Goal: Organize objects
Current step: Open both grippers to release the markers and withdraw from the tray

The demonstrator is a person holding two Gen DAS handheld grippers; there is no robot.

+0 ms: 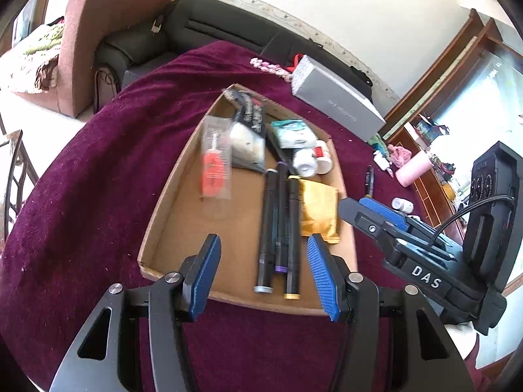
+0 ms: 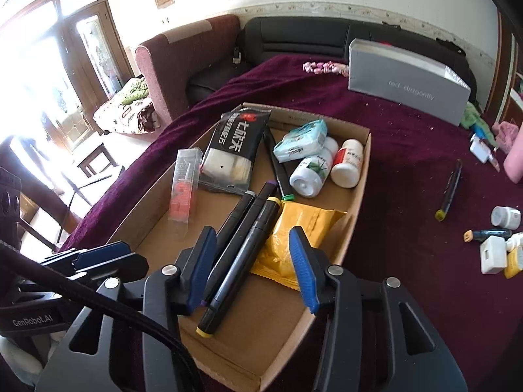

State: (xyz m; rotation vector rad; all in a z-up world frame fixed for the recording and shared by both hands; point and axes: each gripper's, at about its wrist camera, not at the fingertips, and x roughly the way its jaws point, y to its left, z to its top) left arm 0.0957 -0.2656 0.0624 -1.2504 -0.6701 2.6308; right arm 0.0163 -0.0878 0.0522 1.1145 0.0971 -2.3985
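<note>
Right tool [image 2: 253,266]: pads spread apart, nothing between them, poised over the near end of the cardboard tray [image 2: 354,228]. Left tool [image 1: 261,274]: likewise spread and empty, hanging above the tray's near rim.

Tray contents, as I read them: three black markers [image 2: 242,245] lying side by side, a yellow sachet [image 2: 294,228] touching them on the right, two white bottles [image 2: 327,166], a tissue pack [image 2: 300,140], a black packet [image 2: 235,143], a clear box with red contents [image 2: 184,189].

Outside, on the maroon cloth [image 2: 408,170] over the worktop: a loose marker [image 2: 449,189], well apart from the tray; a small white jar [image 2: 506,217]; an orange-tipped pen [image 2: 487,234]; a white plug [image 2: 493,254].

Step in hand, by my judgement: between placements (both tools free). Next I would swing the right tool toward the loose marker, straddle its barrel crosswise and close.
</note>
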